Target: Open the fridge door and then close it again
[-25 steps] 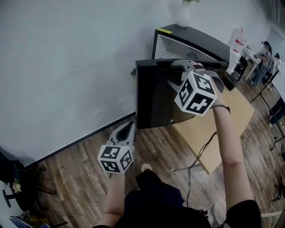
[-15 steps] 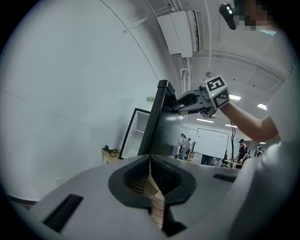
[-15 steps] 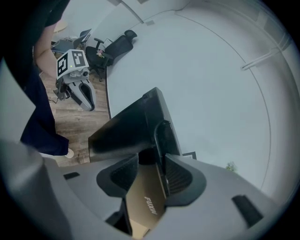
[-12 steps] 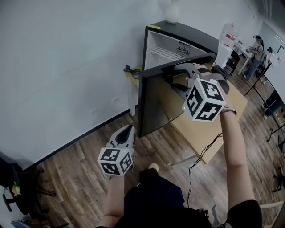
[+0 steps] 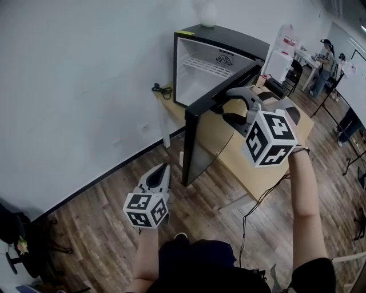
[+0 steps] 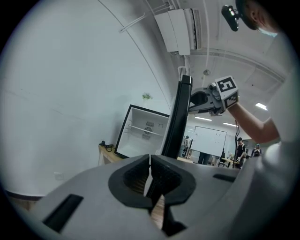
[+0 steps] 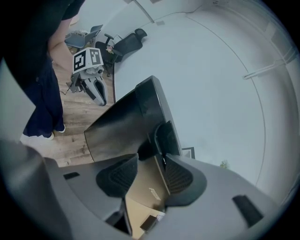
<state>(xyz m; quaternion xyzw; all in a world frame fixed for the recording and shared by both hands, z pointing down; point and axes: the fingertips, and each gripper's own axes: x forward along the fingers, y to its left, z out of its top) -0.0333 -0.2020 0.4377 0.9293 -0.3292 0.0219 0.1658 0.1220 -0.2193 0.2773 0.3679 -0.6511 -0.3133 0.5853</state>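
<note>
right gripper view first: the right gripper (image 7: 150, 172) has its jaws partway apart and clamped over the top edge of the fridge door (image 7: 123, 123). the dark panel fills the gap between the two pads. further out at 11 o'clock in that same view you can see the other gripper's marker cube over the wooden floor (image 7: 82, 122).

left gripper view: the left gripper (image 6: 150, 176) has its jaws pressed together with just a hairline slit, nothing in them. it's pointing at the open fridge (image 6: 140, 133), with the door standing edge-on just to the 3 o'clock side of it.

head view: the door is swung wide open, roughly square to the cabinet. the right gripper sits on the door's upper free corner at about 1 o'clock from the picture centre. the white inside is bare apart from a wire shelf (image 5: 209, 67). the fridge stands on a light wooden table (image 5: 269, 166) up against the white wall (image 5: 86, 74). there's a white vase-looking thing (image 5: 207, 14) on top of it at 12 o'clock and a black cable bundle (image 5: 160, 89) on the table's corner beside it. the left gripper hangs low at 7 o'clock, well apart from the door, over the floor. a couple of people (image 5: 330, 56) are way off at 2 o'clock.
</note>
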